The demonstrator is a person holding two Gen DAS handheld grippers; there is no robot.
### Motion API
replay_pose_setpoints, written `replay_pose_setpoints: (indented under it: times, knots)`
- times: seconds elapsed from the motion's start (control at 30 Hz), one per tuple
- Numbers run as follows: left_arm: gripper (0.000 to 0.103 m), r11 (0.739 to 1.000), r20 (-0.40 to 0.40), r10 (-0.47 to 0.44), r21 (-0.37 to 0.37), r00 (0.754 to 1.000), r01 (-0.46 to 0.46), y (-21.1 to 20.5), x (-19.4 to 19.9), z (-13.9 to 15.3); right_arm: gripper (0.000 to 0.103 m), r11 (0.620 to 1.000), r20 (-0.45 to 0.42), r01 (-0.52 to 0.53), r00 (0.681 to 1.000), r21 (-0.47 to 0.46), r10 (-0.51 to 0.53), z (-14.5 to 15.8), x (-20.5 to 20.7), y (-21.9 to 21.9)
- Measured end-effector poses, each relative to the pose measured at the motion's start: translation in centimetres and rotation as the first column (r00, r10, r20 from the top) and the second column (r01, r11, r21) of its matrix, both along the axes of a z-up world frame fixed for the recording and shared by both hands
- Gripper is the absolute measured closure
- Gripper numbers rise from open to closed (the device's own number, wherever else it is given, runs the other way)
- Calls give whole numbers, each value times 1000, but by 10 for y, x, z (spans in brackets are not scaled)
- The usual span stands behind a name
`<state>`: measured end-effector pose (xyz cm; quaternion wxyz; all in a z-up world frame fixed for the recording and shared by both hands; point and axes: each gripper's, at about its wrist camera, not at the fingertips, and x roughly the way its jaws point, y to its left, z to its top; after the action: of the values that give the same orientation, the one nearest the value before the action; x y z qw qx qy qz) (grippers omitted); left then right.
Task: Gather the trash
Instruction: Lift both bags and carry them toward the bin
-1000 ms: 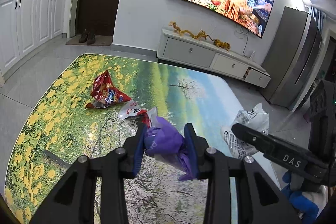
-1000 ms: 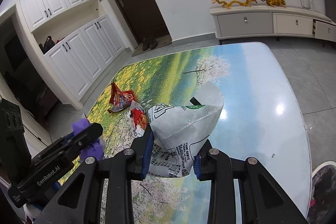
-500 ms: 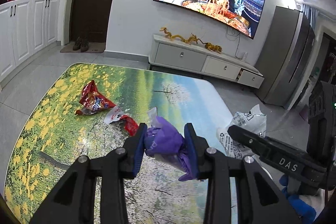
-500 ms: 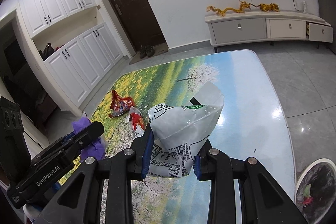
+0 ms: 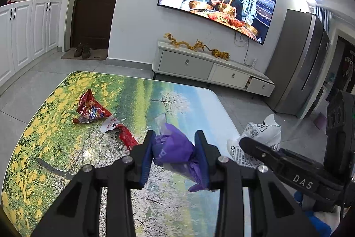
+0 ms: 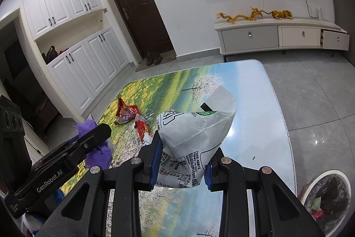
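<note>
Left wrist view: left gripper [image 5: 175, 148] at 6 o'clock, its blue-padded fingers pinching a crumpled purple wrapper [image 5: 174, 149] above the table [image 5: 55, 148]. At 4 o'clock, the right gripper [image 5: 250, 143] enters from the side, clamped on a white bag [image 5: 264, 132]. Beyond the fingers, at 10 o'clock, a small red packet [image 5: 121, 133] lies on the table, just beside a red snack bag [image 5: 91, 109] farther out.

Right wrist view: right gripper [image 6: 183, 162] at 6 o'clock, fingers pressed onto the white bag [image 6: 193, 137], held off the table [image 6: 255, 126]. At 4 o'clock — a lined bin [image 6: 326, 197] on the floor beside the table, scraps inside. At 9 o'clock, the left gripper [image 6: 97, 132] with the purple wrapper [image 6: 99, 152]. Farther, at 11 o'clock, the red packet [image 6: 141, 128] and snack bag [image 6: 125, 112].
</note>
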<state>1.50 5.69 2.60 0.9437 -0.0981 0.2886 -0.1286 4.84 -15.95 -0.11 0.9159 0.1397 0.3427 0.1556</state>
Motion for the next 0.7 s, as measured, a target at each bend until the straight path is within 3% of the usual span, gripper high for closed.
replay_pose_setpoints:
  times: [0.7]
  knots:
    - [69, 1000, 61, -3, 22, 998, 2, -33, -38, 30, 71, 999, 81, 20, 996, 35, -23, 23, -47, -36]
